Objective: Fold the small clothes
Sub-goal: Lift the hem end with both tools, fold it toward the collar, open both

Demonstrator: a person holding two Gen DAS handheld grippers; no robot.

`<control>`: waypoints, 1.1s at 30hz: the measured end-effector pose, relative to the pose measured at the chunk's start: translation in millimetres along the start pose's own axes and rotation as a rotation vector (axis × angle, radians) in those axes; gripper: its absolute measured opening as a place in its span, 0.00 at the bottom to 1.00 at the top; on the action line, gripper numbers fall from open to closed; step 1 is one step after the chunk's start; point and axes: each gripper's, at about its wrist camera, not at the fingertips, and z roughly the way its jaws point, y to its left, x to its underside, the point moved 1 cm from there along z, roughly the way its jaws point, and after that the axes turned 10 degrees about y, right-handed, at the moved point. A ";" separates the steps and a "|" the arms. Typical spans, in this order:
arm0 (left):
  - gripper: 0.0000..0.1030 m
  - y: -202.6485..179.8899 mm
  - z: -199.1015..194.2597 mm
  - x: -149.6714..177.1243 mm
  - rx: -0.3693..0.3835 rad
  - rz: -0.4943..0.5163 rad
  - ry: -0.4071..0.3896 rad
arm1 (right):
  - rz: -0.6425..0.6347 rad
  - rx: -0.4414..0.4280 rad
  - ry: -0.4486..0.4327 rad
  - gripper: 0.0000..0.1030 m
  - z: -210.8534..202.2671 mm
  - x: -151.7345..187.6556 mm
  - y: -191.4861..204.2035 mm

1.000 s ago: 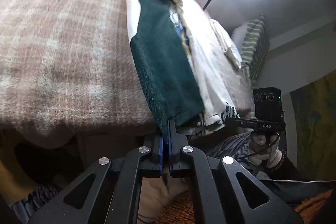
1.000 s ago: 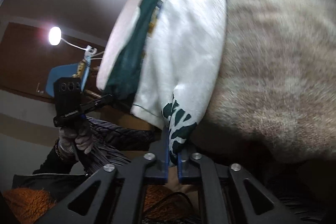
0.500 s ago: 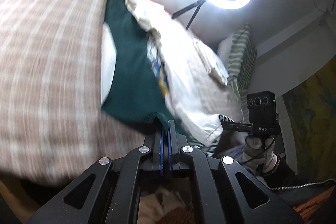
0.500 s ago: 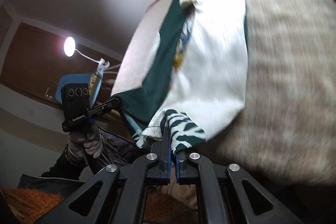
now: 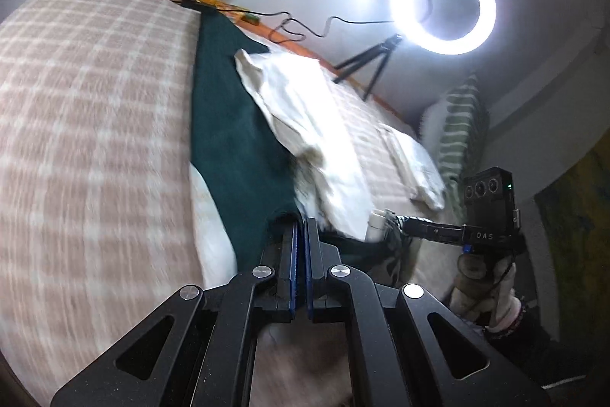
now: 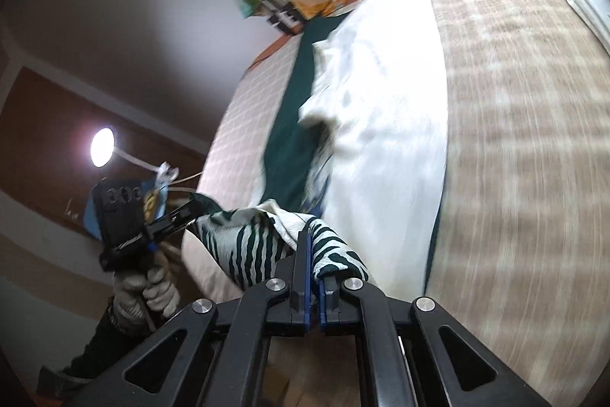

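left wrist view: the left gripper [image 5: 300, 227] has its two blue-lined jaws pressed together on the near hem of a dark green and white garment [image 5: 236, 147]. the garment lies lengthwise down the middle of a bed with a beige checked blanket [image 5: 87, 124]. a broad stretch of bare blanket runs to the left of the garment, blurred toward the near edge. the white part of the garment is bunched in a loose ridge over the green. to the right, the right gripper [image 5: 381, 227] grips the same near hem, its jaws closed on the cloth, held by a gloved right hand [image 5: 484, 285]. the letters "das" read on its black body. a lit ring light [image 5: 444, 4] stands on a small tripod at the far right edge of the bed, near a striped pillow [image 5: 457, 128].

right wrist view: the right gripper [image 6: 312, 243] is clamped on a white corner with dark green zebra stripes. the garment [image 6: 377, 124] stretches away up the bed, white on the right, green band on the left. bare checked blanket [image 6: 514, 109] lies wide to the right. to the left, the left gripper [image 6: 194, 208] pinches the green corner, held by a gloved left hand [image 6: 148, 288]. a round lamp [image 6: 102, 147] glows on the dark wall behind it.
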 end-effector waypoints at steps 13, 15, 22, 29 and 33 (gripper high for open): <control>0.05 25.7 20.0 -19.6 -0.129 -0.023 0.011 | 0.074 0.027 0.047 0.07 31.8 -49.4 -39.0; 0.10 26.1 18.7 -16.4 -0.141 -0.019 0.013 | 0.099 0.027 0.062 0.30 30.3 -49.7 -40.2; 0.13 16.5 0.8 8.0 -0.176 0.020 -0.014 | 0.029 0.115 -0.050 0.42 -20.0 -18.6 -28.3; 0.19 19.1 13.8 26.9 -0.200 -0.024 0.041 | -0.049 0.260 0.025 0.38 9.9 1.3 -21.3; 0.19 -5.3 4.7 34.9 -0.262 0.097 -0.028 | -0.178 0.428 -0.041 0.37 7.1 8.4 4.3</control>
